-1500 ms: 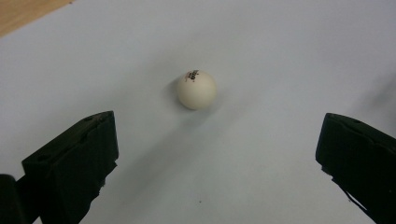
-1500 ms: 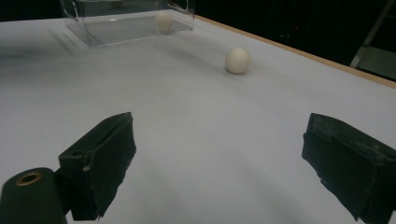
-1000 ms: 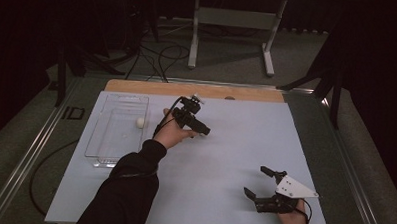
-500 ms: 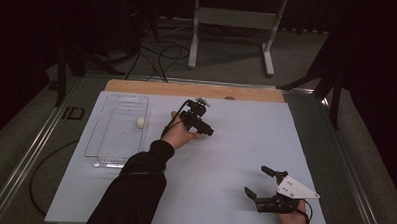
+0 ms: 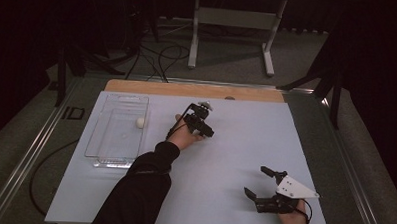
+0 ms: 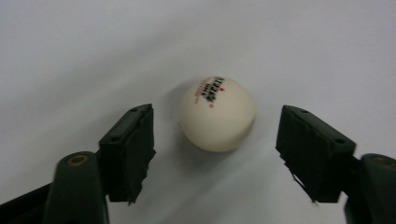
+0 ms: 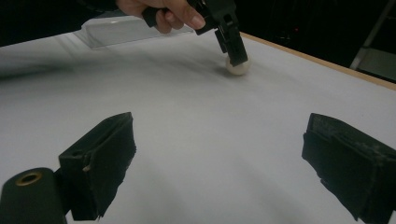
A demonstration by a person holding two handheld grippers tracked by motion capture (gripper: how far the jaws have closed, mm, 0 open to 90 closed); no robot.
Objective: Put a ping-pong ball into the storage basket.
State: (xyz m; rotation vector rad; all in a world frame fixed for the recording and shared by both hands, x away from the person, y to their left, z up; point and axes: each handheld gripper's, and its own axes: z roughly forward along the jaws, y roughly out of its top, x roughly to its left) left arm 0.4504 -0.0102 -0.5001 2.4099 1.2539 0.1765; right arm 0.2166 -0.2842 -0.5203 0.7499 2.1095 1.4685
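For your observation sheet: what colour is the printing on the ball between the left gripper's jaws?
Black lettering with red marks on the white ball, clearest in the left gripper view.

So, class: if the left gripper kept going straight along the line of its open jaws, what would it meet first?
The left gripper would most likely meet the white ball, which lies on the table in line with the gap between its jaws.

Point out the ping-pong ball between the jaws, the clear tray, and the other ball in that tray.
ping-pong ball (image 6: 218,114), left gripper view, middle of its face.
clear tray (image 5: 116,159), high view, near rim.
ball in tray (image 5: 140,122), high view, its centre.
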